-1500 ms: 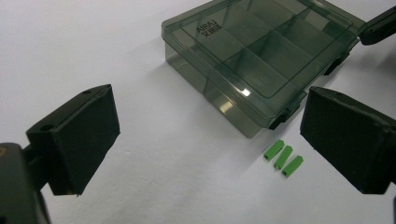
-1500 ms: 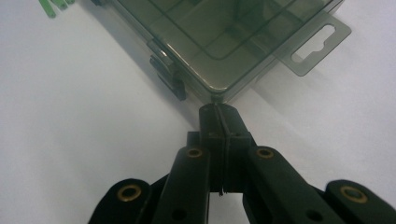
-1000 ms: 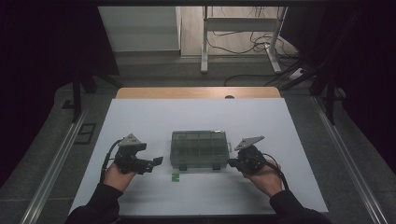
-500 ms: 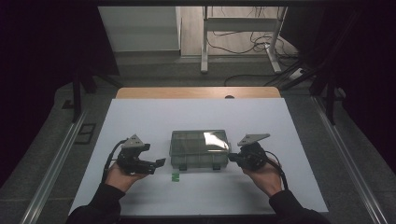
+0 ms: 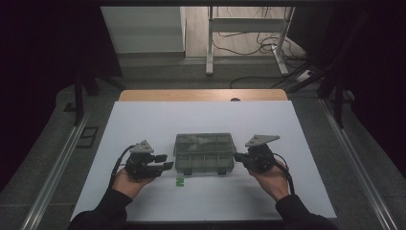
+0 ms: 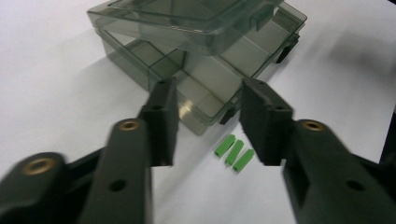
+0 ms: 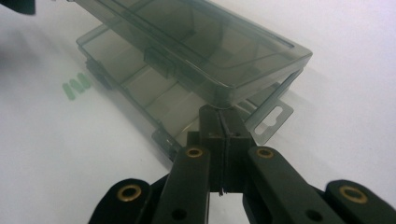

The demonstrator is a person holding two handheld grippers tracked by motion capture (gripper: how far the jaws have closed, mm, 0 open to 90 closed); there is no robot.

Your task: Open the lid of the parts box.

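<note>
A smoky transparent compartment box [image 5: 205, 153] sits mid-table, with its lid [image 7: 196, 42] tilted up a little off the base. My right gripper [image 5: 236, 158] is at the box's right end. In the right gripper view its jaws [image 7: 219, 112] are shut together, with their tips just under the lid's corner. My left gripper [image 5: 166, 161] is left of the box. Its jaws [image 6: 208, 86] have just been closing and still stand apart with nothing gripped. Three small green pieces [image 6: 235, 153] lie on the table below the gap, near the box's front corner [image 5: 180, 182].
The white table sheet [image 5: 143, 124] has a wooden strip along its far edge. Beyond it are a dark floor with cables and a stand's legs [image 5: 210, 57]. Metal rails [image 5: 57, 167] run along both sides of the table.
The left jaws stand closer together than before. A bright glare on the lid half a second ago is gone. Both hands stay where they were.
</note>
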